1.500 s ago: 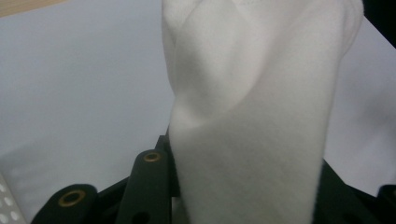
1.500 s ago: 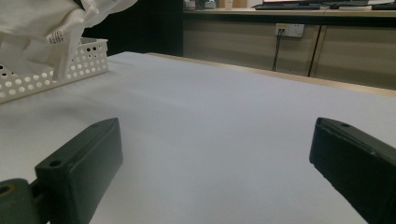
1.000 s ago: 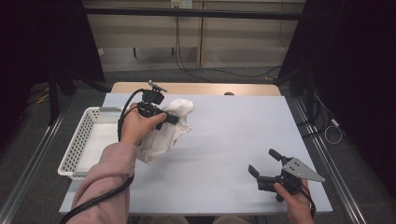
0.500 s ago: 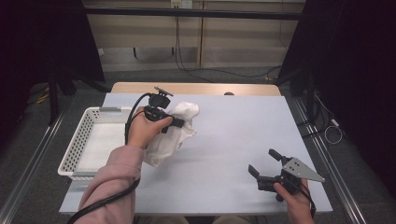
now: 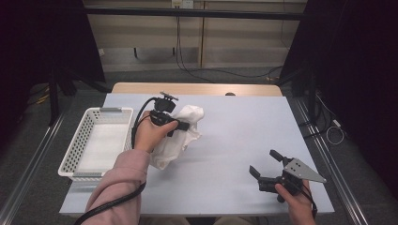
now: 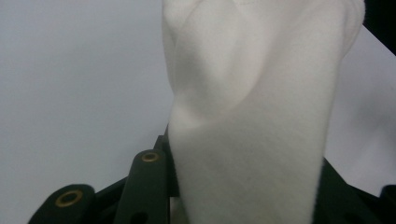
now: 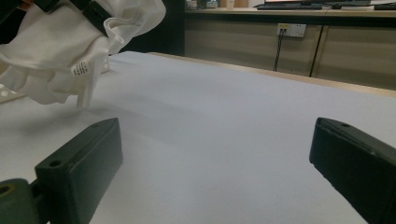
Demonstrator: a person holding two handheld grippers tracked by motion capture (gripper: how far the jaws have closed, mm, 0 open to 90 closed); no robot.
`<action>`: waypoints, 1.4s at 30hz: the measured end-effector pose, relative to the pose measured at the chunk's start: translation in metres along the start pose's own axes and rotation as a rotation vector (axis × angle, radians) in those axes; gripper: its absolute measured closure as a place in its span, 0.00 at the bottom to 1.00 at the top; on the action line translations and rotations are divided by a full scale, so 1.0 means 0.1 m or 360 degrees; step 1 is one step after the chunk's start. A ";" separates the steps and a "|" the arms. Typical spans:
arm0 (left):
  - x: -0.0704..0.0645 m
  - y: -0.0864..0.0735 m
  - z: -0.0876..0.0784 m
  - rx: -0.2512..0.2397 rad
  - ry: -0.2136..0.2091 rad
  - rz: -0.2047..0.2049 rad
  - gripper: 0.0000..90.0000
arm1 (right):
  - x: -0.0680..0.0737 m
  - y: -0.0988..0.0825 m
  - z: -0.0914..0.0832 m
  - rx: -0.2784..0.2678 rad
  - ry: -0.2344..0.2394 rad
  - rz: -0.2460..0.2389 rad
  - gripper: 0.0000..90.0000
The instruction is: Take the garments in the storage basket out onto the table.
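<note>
A white cloth (image 5: 191,115) hangs bunched from my left gripper (image 5: 182,125) over the left middle of the table, and its lower end trails near the sleeve. In the left gripper view the cloth (image 6: 252,116) runs up between the black jaws of that gripper (image 6: 243,191), which is shut on it. From the right gripper view the same cloth (image 7: 56,51) droops at the upper left with a small label dangling just above the table. My right gripper (image 5: 264,162) rests low at the front right, far from the cloth. It stands open (image 7: 215,163) with nothing between its fingers.
A white perforated basket (image 5: 75,145) stands at the table's left edge, beside the left arm. The pale grey table top (image 5: 244,126) stretches between the two grippers. Cabinets and cables lie beyond the far edge.
My left gripper has carried the cloth a little to the right and lower. The right gripper has stayed where it was.
</note>
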State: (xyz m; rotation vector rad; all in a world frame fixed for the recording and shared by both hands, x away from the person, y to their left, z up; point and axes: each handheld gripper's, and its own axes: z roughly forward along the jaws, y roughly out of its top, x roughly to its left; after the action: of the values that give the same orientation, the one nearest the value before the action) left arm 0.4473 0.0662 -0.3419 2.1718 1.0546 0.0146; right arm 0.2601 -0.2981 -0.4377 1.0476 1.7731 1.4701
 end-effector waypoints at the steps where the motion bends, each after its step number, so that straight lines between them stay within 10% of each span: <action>1: -0.01 0.00 0.01 0.0008 0.0007 0.0006 0.70 | 0.00 0.00 0.00 0.0001 0.0000 0.0000 0.03; 25: -0.26 -0.02 0.39 0.0028 -0.0013 0.0056 0.65 | 0.00 0.00 0.00 0.0008 -0.0003 -0.0004 0.03; 42: -0.21 -0.14 0.42 -0.0022 -0.0023 0.0092 0.17 | 0.01 0.00 0.01 0.0018 0.0002 -0.0018 0.03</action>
State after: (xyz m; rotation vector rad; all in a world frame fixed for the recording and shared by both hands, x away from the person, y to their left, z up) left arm 0.4360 0.0330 -0.3758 2.1864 0.9804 0.0331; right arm 0.2602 -0.2970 -0.4382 1.0411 1.7870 1.4560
